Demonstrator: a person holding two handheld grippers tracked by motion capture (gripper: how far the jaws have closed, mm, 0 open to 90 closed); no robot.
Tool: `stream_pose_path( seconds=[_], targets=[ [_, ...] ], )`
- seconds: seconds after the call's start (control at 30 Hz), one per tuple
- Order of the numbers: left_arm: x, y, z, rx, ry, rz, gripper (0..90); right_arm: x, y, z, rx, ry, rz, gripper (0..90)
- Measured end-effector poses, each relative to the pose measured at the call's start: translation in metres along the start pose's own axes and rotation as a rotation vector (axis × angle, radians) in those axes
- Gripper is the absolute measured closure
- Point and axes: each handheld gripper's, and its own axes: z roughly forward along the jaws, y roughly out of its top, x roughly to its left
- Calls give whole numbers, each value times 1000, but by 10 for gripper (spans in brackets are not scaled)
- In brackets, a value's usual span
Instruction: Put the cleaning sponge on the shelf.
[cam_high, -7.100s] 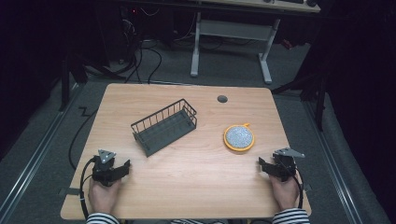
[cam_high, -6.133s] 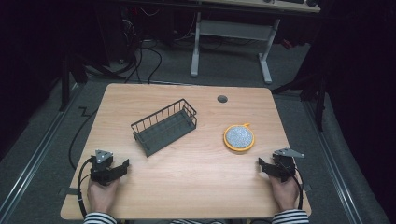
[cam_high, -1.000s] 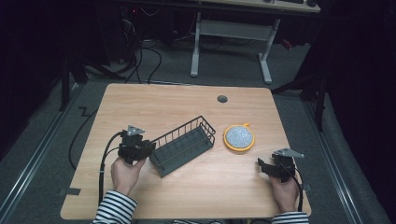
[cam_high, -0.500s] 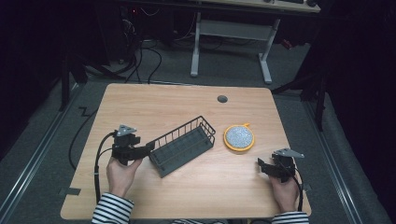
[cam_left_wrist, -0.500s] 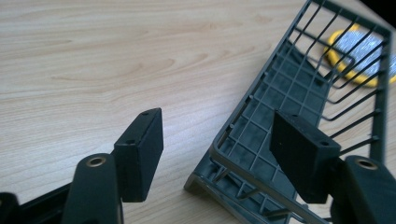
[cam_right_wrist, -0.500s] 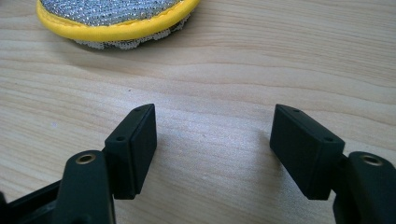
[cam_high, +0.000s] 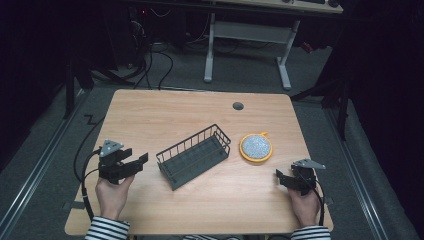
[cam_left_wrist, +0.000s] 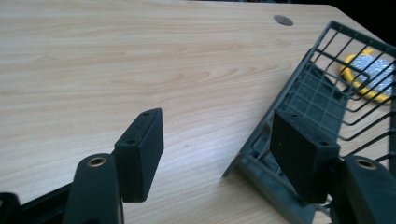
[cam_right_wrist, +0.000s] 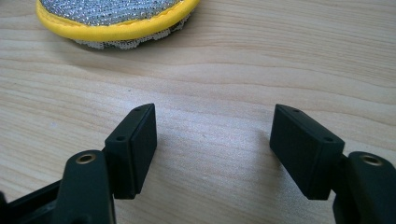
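Between the two hands, near the middle of the desk, lies the wire basket, its long axis running diagonally from near-left to far-right. The left hand-held gripper sits just off the basket's near-left short end, jaws pointing toward it; those jaws have just been opening and now stand wide, with bare desk between them. In the left gripper view the basket's corner shows just behind the right-hand jaw, apart from the pads, so the basket looks let go. Just beyond the basket's far-right end lies a round scrubber, silvery with a yellow rim. The right hand-held gripper rests near the desk's front right corner, jaws spread and holding nothing; the scrubber lies straight ahead of it, a short way off. That makes the right hand plainly the nearer one to the scrubber, and the left the nearer to the basket. No brand, label or readable writing shows on anything.
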Motion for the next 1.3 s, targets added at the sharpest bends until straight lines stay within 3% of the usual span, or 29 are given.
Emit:
stream_pose_path(
  seconds=[0.53,1.13,1.3],
  targets=[
    [25,-43,19,60,74,-49,364,0,0,0,0,1,0,322],
    [34,-63,44,103,164,-54,370,-1,1,0,4,9,-7,324],
    [35,-65,47,110,191,-43,370,-4,5,-1,25,19,6,387]
  ],
)
